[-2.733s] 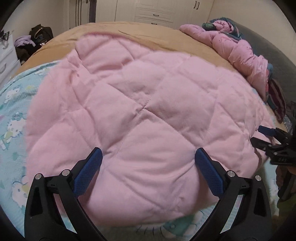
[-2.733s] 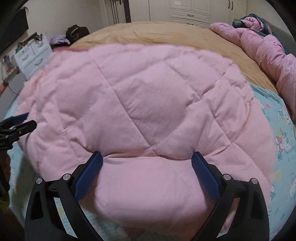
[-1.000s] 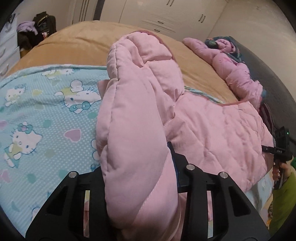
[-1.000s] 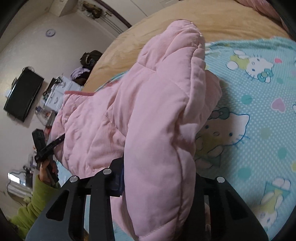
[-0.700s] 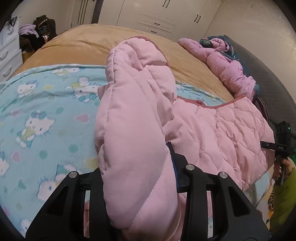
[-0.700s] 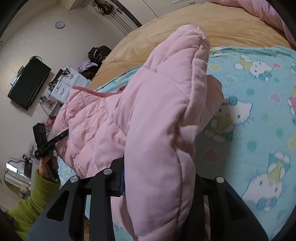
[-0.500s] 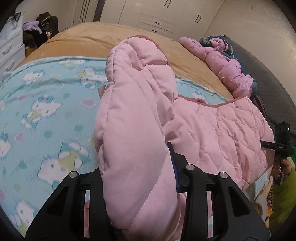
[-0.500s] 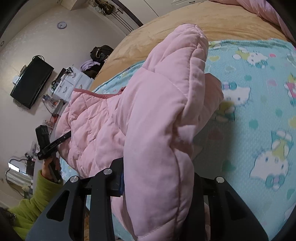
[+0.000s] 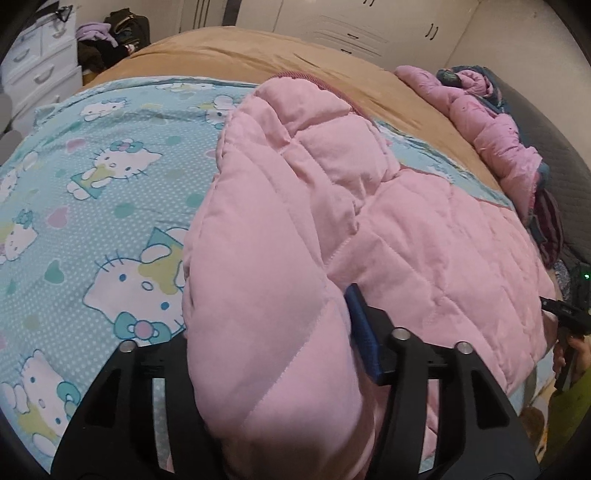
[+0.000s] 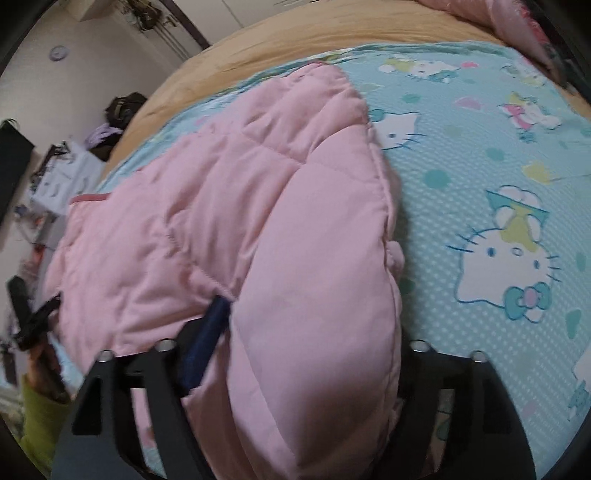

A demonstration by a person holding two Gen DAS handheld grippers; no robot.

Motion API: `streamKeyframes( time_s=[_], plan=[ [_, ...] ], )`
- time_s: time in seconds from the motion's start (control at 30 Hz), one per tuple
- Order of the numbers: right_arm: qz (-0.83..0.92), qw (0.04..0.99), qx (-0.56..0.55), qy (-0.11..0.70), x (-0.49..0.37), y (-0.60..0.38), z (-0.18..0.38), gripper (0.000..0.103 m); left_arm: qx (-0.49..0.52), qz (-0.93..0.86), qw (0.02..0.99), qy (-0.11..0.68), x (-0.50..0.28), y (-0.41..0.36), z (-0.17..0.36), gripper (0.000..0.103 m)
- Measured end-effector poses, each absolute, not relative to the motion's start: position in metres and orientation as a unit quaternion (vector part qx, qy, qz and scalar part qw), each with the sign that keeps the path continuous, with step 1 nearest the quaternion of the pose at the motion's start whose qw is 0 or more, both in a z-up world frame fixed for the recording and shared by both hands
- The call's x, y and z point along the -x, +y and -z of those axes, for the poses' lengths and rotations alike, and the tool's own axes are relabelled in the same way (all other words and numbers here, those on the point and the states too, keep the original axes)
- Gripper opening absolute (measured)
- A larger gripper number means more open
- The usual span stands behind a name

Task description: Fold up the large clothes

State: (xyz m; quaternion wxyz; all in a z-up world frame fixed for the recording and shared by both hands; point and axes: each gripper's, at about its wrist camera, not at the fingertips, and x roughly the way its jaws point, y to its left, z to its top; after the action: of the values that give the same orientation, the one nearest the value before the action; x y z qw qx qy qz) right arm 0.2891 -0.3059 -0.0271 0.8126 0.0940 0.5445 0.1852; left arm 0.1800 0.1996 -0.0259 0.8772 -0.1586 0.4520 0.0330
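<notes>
A pink quilted garment lies on the Hello Kitty sheet of the bed. My left gripper is shut on a thick bunched edge of the garment, with one blue pad showing at its right side. My right gripper is shut on the opposite bunched edge of the pink garment; one blue pad shows at its left. The other pad of each gripper is hidden by fabric. Each gripper appears small at the far side of the other's view.
A tan blanket covers the far half of the bed. Another pink jacket lies heaped at the right by a dark headboard. White drawers and a dark bag stand at the left; wardrobes line the back wall.
Both grippers closed on the garment's side edges, then carried them down toward the sheet. The held bunches now sit lower and flatter, and the right view is blurred by motion.
</notes>
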Motion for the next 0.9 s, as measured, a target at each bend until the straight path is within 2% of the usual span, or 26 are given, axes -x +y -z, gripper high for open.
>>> streamKeyframes(
  time_s=[0.03, 0.17, 0.2, 0.33, 0.47, 0.5, 0.6, 0.9],
  plan=[
    [-0.182, 0.815, -0.091, 0.543, -0.288, -0.305, 0.024, 0.084, 0.152, -0.04, 0.878, 0.453, -0.179, 0.199, 0.024, 0.06],
    [-0.188, 0.841, -0.098, 0.497, -0.269, -0.31, -0.01, 0.085, 0.136, -0.05, 0.886, 0.441, -0.168, 0.195, 0.008, 0.074],
    [-0.182, 0.849, -0.097, 0.487, -0.264, -0.313, -0.018, 0.086, 0.132, -0.054, 0.889, 0.435, -0.164, 0.194, 0.001, 0.08],
    [-0.182, 0.878, -0.082, 0.435, -0.236, -0.314, -0.058, 0.091, 0.112, -0.061, 0.901, 0.414, -0.152, 0.188, -0.024, 0.094],
    [-0.196, 0.9, -0.069, 0.384, -0.207, -0.311, -0.096, 0.092, 0.088, -0.062, 0.915, 0.388, -0.139, 0.174, -0.056, 0.094],
    [-0.201, 0.905, -0.065, 0.37, -0.198, -0.308, -0.107, 0.098, 0.086, -0.061, 0.919, 0.381, -0.134, 0.17, -0.065, 0.094],
    [-0.204, 0.919, -0.041, 0.334, -0.174, -0.3, -0.13, 0.099, 0.079, -0.058, 0.929, 0.358, -0.122, 0.156, -0.085, 0.094],
    [-0.192, 0.94, 0.004, 0.281, -0.117, -0.28, -0.145, 0.099, 0.064, -0.053, 0.949, 0.305, -0.084, 0.126, -0.112, 0.094]
  ],
)
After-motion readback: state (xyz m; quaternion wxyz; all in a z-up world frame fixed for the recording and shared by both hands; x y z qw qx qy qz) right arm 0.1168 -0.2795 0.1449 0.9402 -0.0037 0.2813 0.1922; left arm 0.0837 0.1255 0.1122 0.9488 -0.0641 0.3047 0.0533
